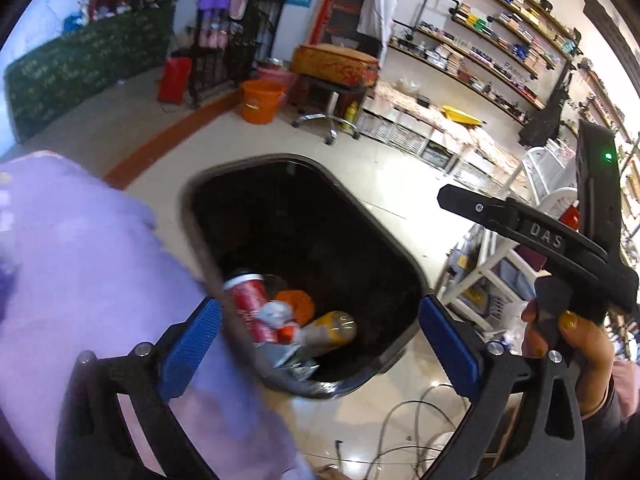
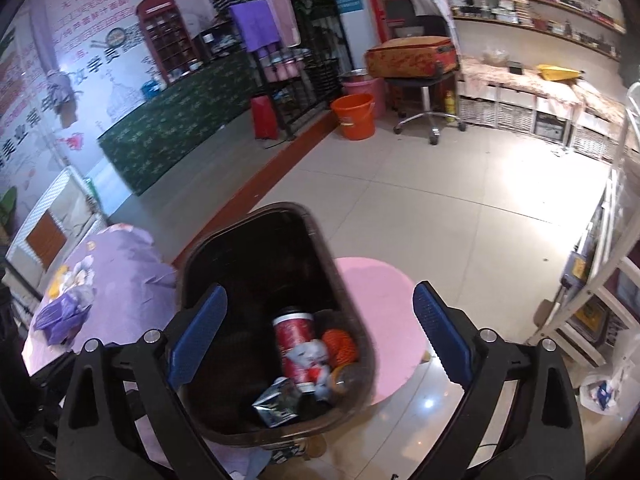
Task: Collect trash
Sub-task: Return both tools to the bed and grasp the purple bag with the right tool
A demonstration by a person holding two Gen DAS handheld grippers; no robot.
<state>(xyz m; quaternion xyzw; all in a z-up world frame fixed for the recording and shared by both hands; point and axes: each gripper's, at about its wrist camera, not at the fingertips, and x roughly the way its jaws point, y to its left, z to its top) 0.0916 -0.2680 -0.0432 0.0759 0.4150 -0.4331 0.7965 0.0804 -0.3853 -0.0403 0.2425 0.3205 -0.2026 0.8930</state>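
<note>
A dark trash bin (image 1: 400,256) stands on the floor beside a purple-covered table (image 1: 80,264). It holds a red can (image 1: 250,304), crumpled white paper (image 1: 276,314), an orange item (image 1: 298,304), a yellow bottle (image 1: 332,328) and a silver carton (image 1: 288,356). My left gripper (image 1: 316,344) is open and empty above the bin. My right gripper (image 2: 320,336) is open and empty above the same bin (image 2: 224,240), over the red can (image 2: 296,340) and silver carton (image 2: 278,402). It also shows in the left wrist view (image 1: 520,224), held in a hand.
A pink round mat (image 2: 384,312) lies under the bin. Purple wrappers (image 2: 60,316) lie on the purple table (image 2: 120,280). An orange bucket (image 2: 354,116), a wheeled stool (image 2: 424,96) and shelves (image 1: 480,52) stand farther off. Cables (image 1: 416,432) lie on the floor. A white rack (image 2: 592,288) stands at right.
</note>
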